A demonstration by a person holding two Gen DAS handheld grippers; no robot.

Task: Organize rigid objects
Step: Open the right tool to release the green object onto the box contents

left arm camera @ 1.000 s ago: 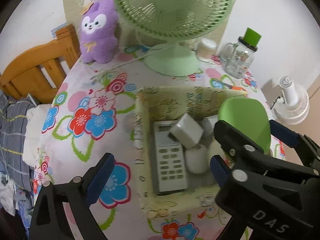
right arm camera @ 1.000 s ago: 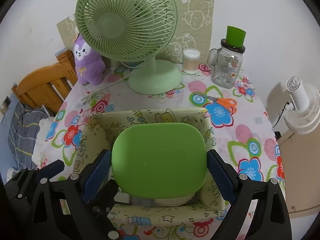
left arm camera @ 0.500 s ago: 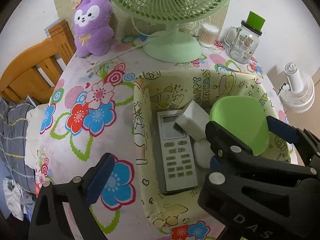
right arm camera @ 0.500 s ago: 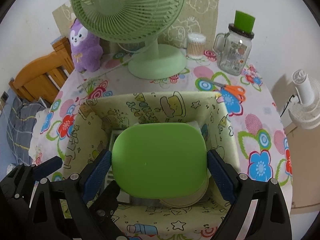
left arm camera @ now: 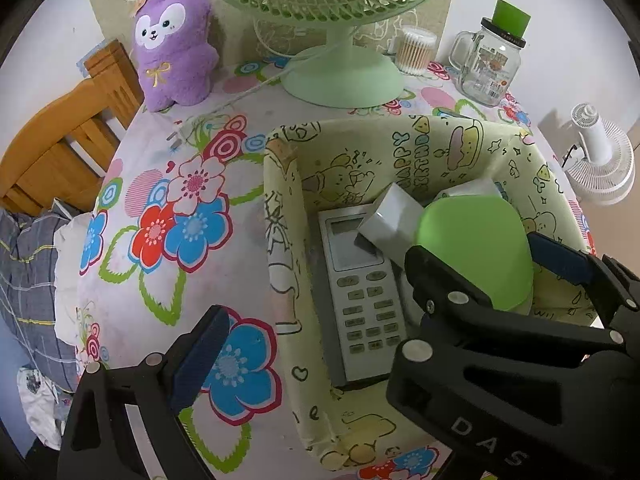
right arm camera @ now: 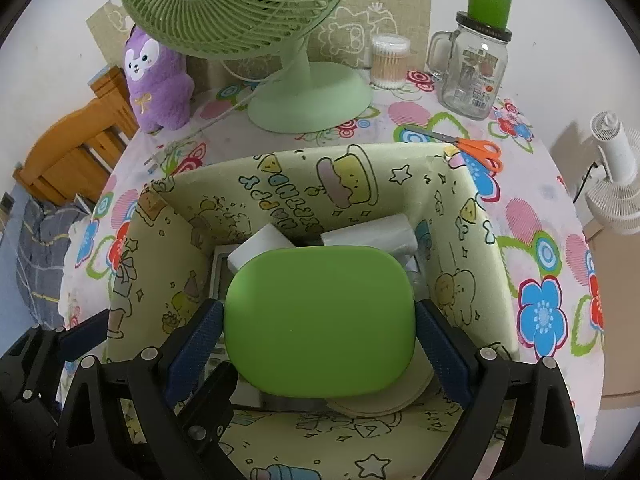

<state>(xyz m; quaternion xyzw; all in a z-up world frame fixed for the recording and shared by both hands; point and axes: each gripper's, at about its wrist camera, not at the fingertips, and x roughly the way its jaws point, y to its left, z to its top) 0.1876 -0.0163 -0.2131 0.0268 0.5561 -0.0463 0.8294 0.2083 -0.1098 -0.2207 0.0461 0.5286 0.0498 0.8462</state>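
Note:
My right gripper [right arm camera: 318, 334] is shut on a flat green case [right arm camera: 320, 320] and holds it low inside the yellow cartoon-print storage box [right arm camera: 360, 178]. In the left wrist view the green case [left arm camera: 476, 252] sits over the box's right half, gripped by the right gripper [left arm camera: 472, 260]. Under it lie a grey remote control [left arm camera: 360, 296], a white cube adapter [left arm camera: 390, 220] and another white block [right arm camera: 372, 234]. My left gripper is open and empty; one blue-padded finger [left arm camera: 200, 356] shows above the flowered tablecloth, left of the box [left arm camera: 280, 216].
Behind the box stand a green fan [right arm camera: 308, 96], a purple plush toy [left arm camera: 172, 40], a cotton-swab jar [right arm camera: 389, 60] and a glass mug jar with green lid [right arm camera: 474, 68]. Orange scissors [right arm camera: 476, 150] lie by the box's far right corner. A wooden bed frame [left arm camera: 60, 144] lies left.
My right gripper has lowered the green case down into the box. Both cameras have moved closer to the box and table.

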